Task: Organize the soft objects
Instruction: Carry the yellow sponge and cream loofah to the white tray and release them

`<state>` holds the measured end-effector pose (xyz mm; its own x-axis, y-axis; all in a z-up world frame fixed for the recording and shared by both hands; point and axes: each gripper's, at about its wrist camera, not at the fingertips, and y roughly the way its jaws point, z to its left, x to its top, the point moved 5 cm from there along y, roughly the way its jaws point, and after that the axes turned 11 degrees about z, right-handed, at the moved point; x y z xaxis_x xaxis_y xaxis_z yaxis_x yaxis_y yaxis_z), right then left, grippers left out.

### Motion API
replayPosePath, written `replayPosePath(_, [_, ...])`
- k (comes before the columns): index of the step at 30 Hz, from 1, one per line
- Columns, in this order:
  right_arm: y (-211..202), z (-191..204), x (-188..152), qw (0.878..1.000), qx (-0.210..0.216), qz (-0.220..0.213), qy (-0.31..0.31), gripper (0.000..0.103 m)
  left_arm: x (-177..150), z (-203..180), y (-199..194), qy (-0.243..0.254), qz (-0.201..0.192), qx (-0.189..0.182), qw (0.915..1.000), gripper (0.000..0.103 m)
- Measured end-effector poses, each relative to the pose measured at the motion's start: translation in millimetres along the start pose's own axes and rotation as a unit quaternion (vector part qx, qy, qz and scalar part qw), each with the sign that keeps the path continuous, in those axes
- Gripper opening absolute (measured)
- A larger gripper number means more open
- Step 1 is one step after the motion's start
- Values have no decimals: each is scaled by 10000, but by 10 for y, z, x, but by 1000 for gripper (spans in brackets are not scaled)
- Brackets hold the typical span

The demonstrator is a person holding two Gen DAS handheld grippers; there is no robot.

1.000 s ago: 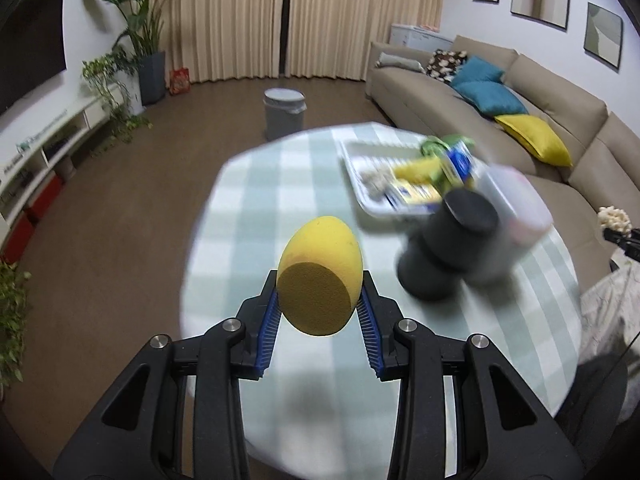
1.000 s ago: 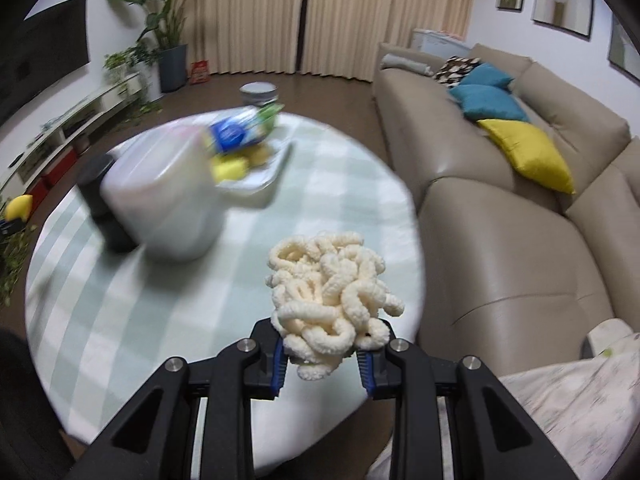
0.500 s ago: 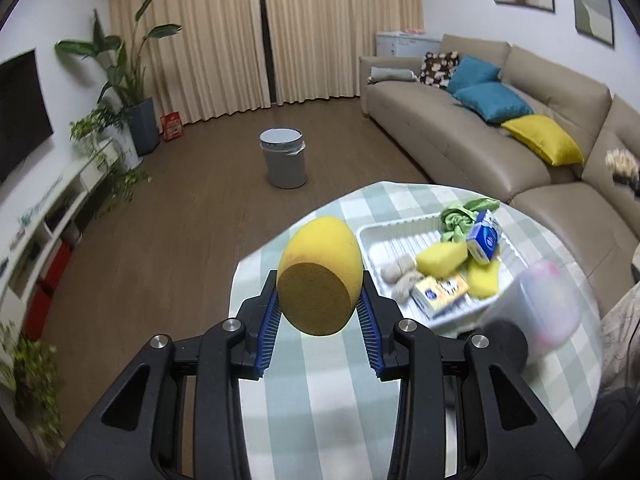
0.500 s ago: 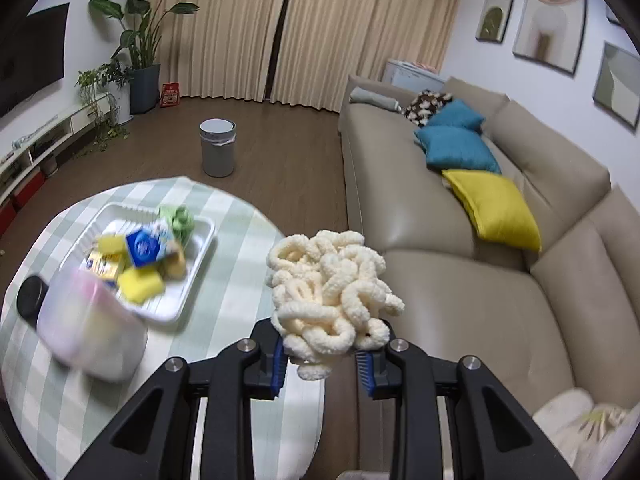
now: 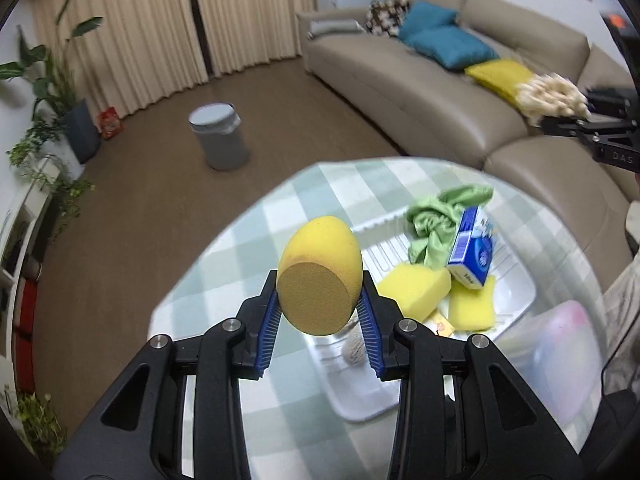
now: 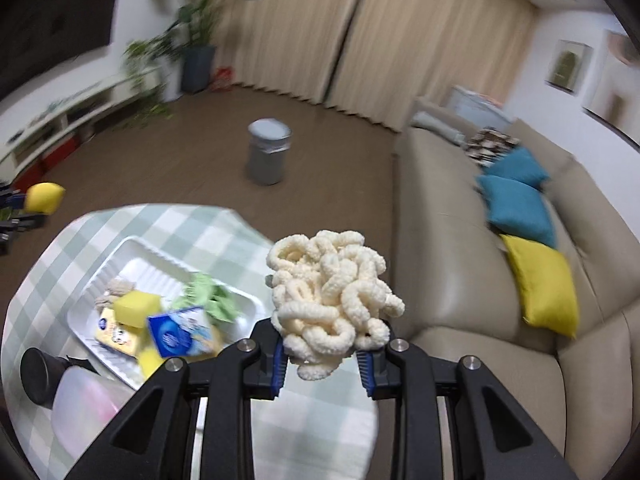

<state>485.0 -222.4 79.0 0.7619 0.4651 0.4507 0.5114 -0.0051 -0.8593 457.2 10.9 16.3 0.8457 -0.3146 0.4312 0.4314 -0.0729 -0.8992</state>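
Observation:
My left gripper (image 5: 320, 316) is shut on a yellow egg-shaped sponge (image 5: 320, 276), held in the air above the near left corner of a white tray (image 5: 516, 276). My right gripper (image 6: 324, 340) is shut on a cream chenille scrunchie-like bundle (image 6: 332, 292), held above the table's right edge. The tray (image 6: 144, 258) holds yellow sponges (image 5: 416, 288), a blue tissue pack (image 5: 472, 248), a green cloth (image 5: 444, 212) and a beige woolly item (image 6: 114, 290). In the left wrist view the right gripper (image 5: 568, 116) appears at far right.
A round table with a green checked cloth (image 5: 280, 220) carries the tray and a translucent lidded tub (image 6: 84, 404) beside a black cylinder (image 6: 38, 372). A grey bin (image 6: 268, 152) stands on the floor. A beige sofa (image 6: 460, 248) with cushions lies to the right.
Both grippers have swung sideways across the table, each keeping its hold. The tray now lies under the left gripper, and the tub and black cylinder have slid to the frames' edges.

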Motion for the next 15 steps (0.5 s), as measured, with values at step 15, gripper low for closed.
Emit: replayPosePath(15, [1191,1454,386,9745,720,1296,-1682,31,10,-149,961,120,674,-170,9975,34])
